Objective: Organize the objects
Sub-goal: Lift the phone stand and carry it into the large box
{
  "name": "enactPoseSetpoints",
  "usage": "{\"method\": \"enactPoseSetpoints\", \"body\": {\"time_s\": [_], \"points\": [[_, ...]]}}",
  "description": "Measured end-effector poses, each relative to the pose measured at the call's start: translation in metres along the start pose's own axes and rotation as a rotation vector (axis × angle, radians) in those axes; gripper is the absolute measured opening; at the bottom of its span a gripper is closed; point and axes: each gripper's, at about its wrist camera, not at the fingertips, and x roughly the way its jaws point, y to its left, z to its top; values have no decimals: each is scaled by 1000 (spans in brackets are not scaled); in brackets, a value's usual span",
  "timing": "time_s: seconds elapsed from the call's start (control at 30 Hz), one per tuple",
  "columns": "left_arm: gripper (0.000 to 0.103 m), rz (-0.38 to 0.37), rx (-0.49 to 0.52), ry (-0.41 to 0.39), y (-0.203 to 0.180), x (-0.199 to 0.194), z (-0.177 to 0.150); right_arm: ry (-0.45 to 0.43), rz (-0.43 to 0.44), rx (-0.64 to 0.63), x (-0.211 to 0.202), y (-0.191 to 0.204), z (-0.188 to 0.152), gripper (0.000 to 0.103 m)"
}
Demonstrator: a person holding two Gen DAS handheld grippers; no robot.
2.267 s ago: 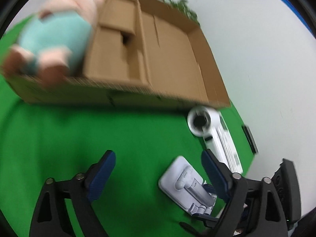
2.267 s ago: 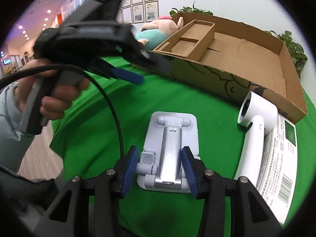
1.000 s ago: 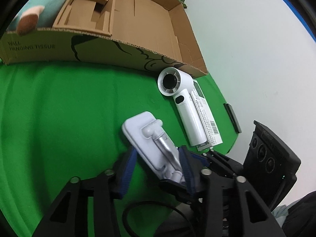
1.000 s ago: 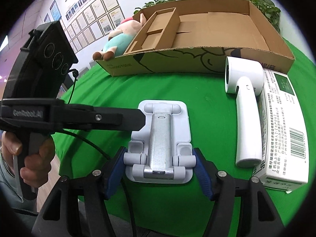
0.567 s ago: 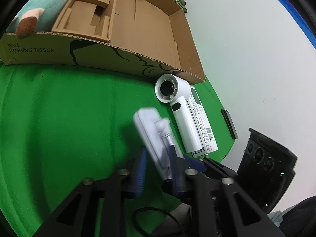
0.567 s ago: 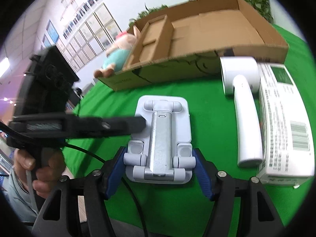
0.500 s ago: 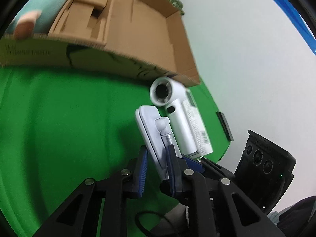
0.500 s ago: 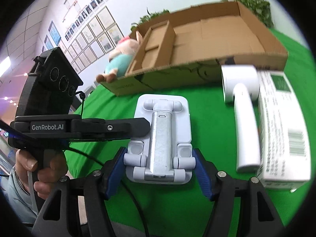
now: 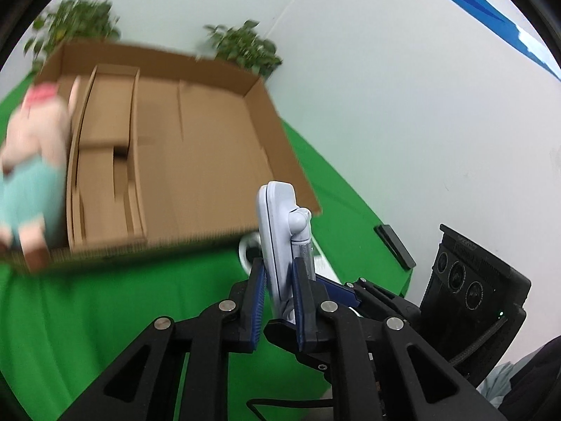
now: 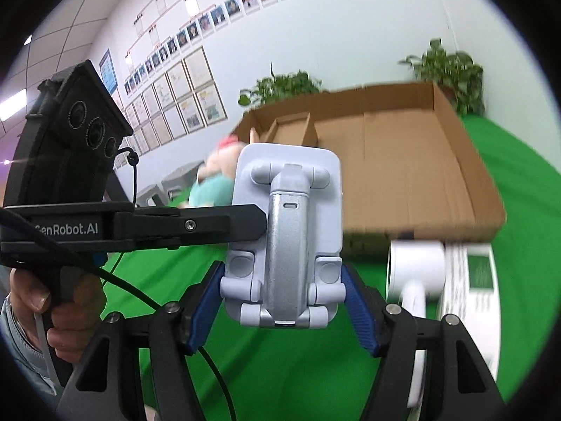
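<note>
Right wrist view: both grippers, left gripper (image 10: 245, 224) pinching its edge and right gripper (image 10: 282, 301) clamping its sides, hold a phone stand (image 10: 285, 235) above the green table (image 10: 280, 368), seemingly mid-carry, needing lowering into the box (image 10: 403, 161).

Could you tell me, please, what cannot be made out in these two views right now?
- Cardboard box, left wrist view: motion blur smears its front wall and any print.
- Plush toy, left wrist view: blurred, cut by the edge.
- White handheld device, right wrist view: blurred, lower handle behind the right gripper.
- White carton: print unreadable.
- Phone stand: far side unseen.
</note>
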Motion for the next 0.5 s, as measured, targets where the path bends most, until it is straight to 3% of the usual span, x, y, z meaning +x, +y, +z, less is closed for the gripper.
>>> {"method": "enactPoseSetpoints", "body": {"time_s": [0.27, 0.5], "points": [[11, 11, 94, -43, -20, -15, 67, -100, -10, -8, 2, -4, 52, 65], [10, 45, 162, -69, -28, -14, 129, -127, -10, -7, 19, -11, 99, 65]]}}
